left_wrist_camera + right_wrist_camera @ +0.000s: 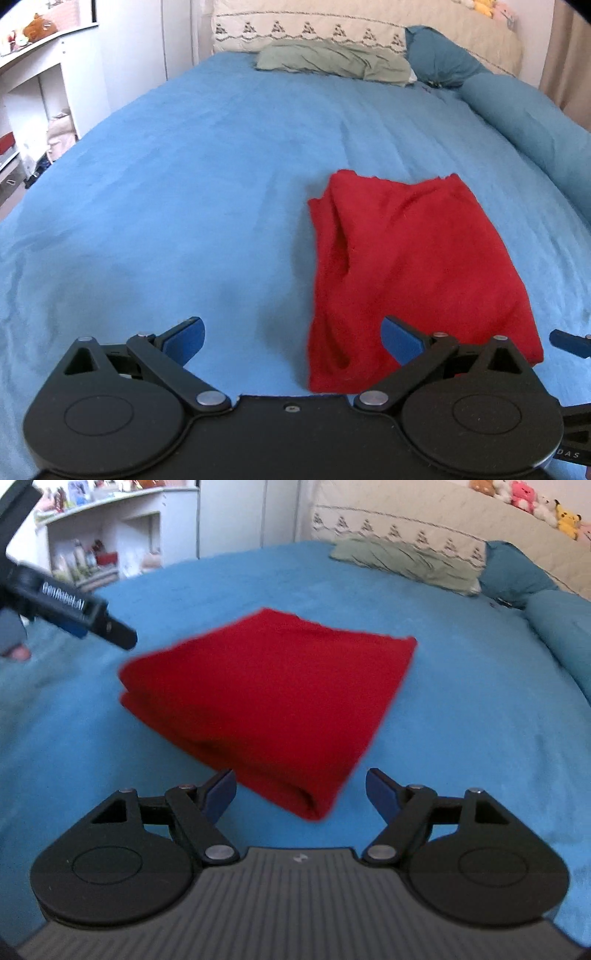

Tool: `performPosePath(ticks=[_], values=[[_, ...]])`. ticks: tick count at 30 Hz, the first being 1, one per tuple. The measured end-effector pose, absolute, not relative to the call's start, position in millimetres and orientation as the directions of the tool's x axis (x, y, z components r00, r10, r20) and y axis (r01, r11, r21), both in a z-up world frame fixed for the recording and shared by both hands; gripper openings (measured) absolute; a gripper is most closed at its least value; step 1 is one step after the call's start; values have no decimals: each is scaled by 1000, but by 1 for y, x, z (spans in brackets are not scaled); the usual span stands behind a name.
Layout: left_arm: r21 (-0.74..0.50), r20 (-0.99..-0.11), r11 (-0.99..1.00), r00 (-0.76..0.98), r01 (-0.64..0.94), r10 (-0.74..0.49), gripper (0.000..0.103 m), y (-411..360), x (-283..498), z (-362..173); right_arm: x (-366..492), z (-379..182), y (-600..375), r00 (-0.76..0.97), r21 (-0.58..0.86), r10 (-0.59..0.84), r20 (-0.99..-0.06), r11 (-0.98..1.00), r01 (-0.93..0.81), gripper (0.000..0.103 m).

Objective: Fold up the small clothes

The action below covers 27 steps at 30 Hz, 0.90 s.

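Note:
A red cloth [410, 266] lies folded into a rough rectangle on the blue bed cover [184, 184]. It also shows in the right wrist view [273, 694]. My left gripper [291, 338] is open and empty, above the cover at the cloth's near left corner. My right gripper [300, 792] is open and empty, with the cloth's near corner between its fingers' line of sight. The left gripper also shows at the upper left of the right wrist view [103, 627]. A blue fingertip [569, 343] of the right gripper shows at the right edge of the left wrist view.
A green pillow [332, 61], a blue pillow [439, 59] and a blue bolster [535, 125] lie at the bed's head and right side. A cream headboard [314, 26] stands behind. White shelves [103, 542] stand to the left of the bed.

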State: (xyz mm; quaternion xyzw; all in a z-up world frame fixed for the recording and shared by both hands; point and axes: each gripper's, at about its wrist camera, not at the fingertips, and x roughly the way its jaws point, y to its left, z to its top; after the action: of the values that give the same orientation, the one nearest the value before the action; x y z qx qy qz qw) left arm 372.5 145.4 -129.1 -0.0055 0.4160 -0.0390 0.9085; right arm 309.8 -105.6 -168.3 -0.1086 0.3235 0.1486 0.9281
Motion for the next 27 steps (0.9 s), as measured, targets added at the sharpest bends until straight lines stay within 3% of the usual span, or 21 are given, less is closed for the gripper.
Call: performPosePath(ticks=[8,17,23,25,27], values=[[30,-793,998,610,61,-13,103,142,374,-160,332,-191,-127,762,-169,56,-645,962,-214,91],[17,-816,998,577,53,-16,103,157,369,-181,342,-189,-150,720,-51,105,-686,980,-191,93],[-29,-768,998,638,57,-59,103,168,362,-130,337,-153,-164,723,52,214,-657,970,-239,94],[-75,-762,995,639,72,-104,103,170,373,-110,343,-135,-170,723,87,248,-644,964,-253,103],[-126,-754,988,639,86,-151,103,173,390,-94,357,-116,-174,721,134,273,-637,960,-245,103]])
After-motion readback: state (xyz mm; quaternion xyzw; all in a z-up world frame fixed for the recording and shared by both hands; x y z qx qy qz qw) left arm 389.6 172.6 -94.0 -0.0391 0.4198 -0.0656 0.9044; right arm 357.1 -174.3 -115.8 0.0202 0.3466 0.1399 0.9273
